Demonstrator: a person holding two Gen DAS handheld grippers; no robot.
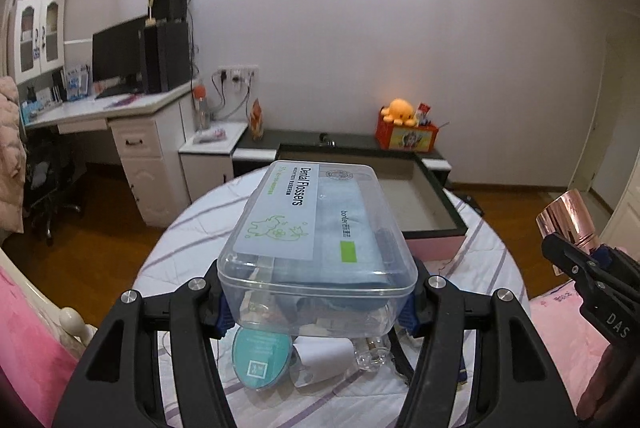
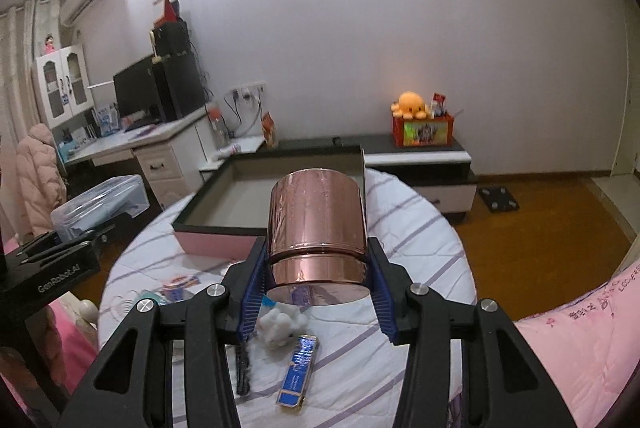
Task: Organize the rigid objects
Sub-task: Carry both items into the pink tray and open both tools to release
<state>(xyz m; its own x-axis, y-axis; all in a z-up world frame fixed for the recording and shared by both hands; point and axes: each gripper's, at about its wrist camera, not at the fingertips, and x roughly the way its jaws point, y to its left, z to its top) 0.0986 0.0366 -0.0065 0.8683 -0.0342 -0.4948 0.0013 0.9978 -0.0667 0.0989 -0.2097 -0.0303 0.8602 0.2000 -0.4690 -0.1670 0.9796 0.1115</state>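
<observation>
My left gripper point(image 1: 316, 302) is shut on a clear plastic box of dental flossers point(image 1: 316, 232) and holds it above the bed. My right gripper point(image 2: 318, 280) is shut on a shiny rose-gold cylindrical tin point(image 2: 318, 228), also held in the air. A shallow open box with a pink side and dark rim point(image 2: 240, 196) lies on the bed ahead of both; it also shows in the left wrist view point(image 1: 436, 204). The tin point(image 1: 568, 220) and right gripper show at the right of the left wrist view; the flosser box point(image 2: 100, 204) shows at the left of the right wrist view.
On the striped white quilt point(image 2: 420, 228) lie a round teal tin point(image 1: 262, 356), a white paper roll point(image 1: 324, 352), a blue pack point(image 2: 298, 376), a white fluffy toy point(image 2: 278, 324) and a black comb point(image 2: 242, 368). Pink bedding point(image 2: 580, 348) lies right. A desk point(image 1: 100, 108) and low cabinet point(image 2: 420, 156) stand behind.
</observation>
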